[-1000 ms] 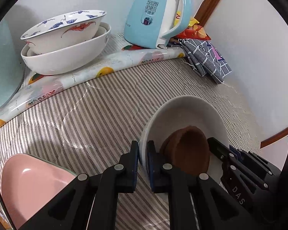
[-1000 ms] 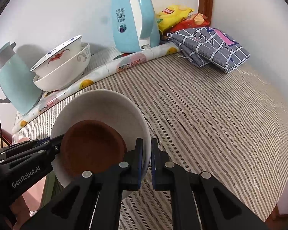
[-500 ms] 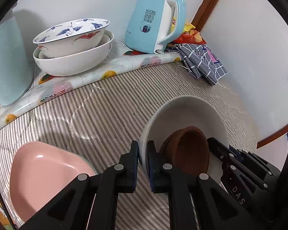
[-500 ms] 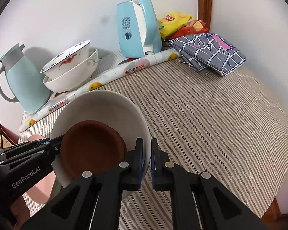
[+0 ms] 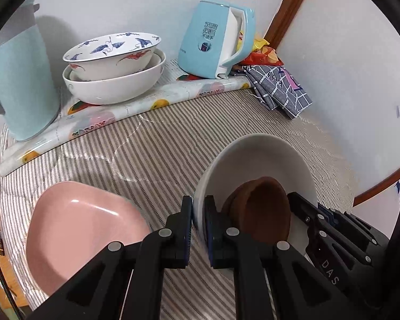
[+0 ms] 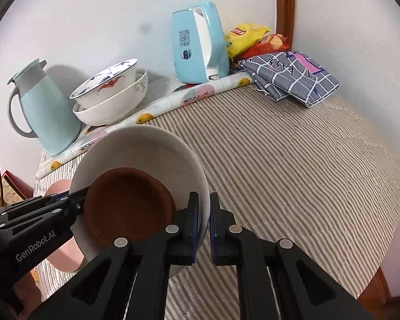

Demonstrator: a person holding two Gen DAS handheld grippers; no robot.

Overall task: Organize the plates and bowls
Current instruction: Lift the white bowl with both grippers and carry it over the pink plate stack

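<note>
Glossy white bowl (image 5: 256, 160), matt brown dish (image 5: 264, 210), ribbed striped cloth (image 6: 293, 146)

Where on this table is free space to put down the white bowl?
Free: the striped cloth between white bowl, folded checked cloth and wall. Crowded: the back strip with stacked bowls, kettle, jug; pink plate occupies the near-left.

"GenRobot.AI" on left gripper (image 6: 77, 205); "DAS" on right gripper (image 5: 293, 200).

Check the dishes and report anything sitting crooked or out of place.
The brown dish has slid to the low side of the tilted white bowl, which both grippers hold by its rim. At the back, the patterned bowl leans askew in the white one.
</note>
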